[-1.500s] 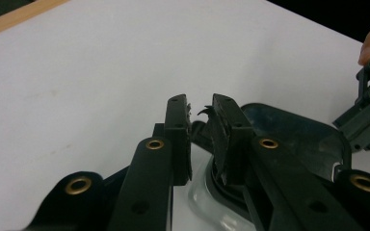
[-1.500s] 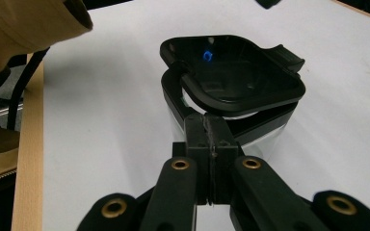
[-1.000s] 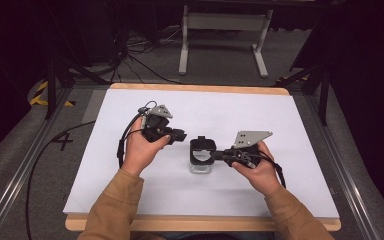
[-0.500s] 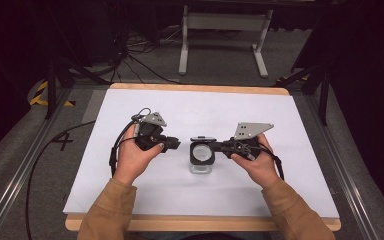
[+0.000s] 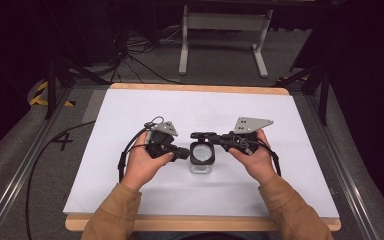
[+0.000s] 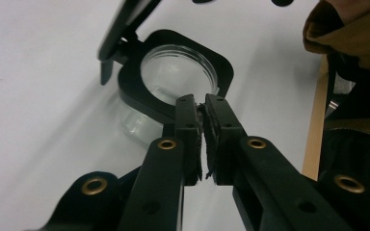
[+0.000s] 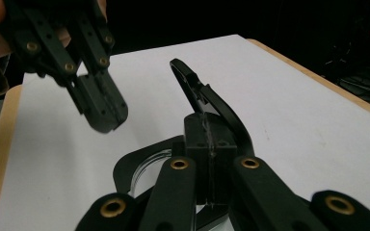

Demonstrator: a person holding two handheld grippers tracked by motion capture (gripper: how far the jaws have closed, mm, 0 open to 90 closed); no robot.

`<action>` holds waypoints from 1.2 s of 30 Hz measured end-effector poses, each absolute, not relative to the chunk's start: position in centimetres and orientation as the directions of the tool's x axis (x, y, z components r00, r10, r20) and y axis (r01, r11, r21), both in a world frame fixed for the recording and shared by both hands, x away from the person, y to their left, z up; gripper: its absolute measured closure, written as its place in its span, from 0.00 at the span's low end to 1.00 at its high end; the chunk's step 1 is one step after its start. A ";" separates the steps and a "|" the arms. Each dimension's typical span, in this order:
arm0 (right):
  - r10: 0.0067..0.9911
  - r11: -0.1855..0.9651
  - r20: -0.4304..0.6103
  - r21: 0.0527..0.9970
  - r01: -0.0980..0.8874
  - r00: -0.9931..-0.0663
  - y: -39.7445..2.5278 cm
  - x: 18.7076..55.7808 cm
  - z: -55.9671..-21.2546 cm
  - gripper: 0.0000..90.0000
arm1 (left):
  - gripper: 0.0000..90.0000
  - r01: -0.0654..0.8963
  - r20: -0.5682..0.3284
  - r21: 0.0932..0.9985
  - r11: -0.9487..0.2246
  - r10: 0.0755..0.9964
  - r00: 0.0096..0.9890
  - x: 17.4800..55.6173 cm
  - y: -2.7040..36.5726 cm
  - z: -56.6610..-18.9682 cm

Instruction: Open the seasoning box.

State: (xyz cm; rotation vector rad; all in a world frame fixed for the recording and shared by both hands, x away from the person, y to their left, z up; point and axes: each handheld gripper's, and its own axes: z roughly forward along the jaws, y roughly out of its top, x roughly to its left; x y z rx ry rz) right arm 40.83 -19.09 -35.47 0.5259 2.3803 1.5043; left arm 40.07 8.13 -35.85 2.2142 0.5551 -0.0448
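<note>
From above, your 2 hands meet at the middle of the white table. A clear glass jar stands between them, topped by a black square-framed lid. Your left gripper sits at 9 o'clock from the jar, its tip just beside the lid frame. Your right gripper comes in from 2 o'clock, with a black handle running out from it toward 10 o'clock, above the jar's far edge.

In the left gripper view, your left gripper has its jaws pressed together — only a thin sliver shows between the pads, and nothing is caught there. Their tips lie at the lid's 6 o'clock edge; whether they touch is hard to tell. The jar shows through the lid's round opening.

In the right gripper view, your right gripper is clamped narrow on the curved black handle — it rises toward 11 o'clock. The lid lies below at 8 o'clock.
</note>
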 end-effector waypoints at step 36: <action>0.570 0.283 -0.013 0.942 0.181 -0.822 -19.1 42.9 -37.2 1.00 | 1.00 0.432 -0.229 0.717 -0.547 0.401 0.887 40.3 6.2 -37.2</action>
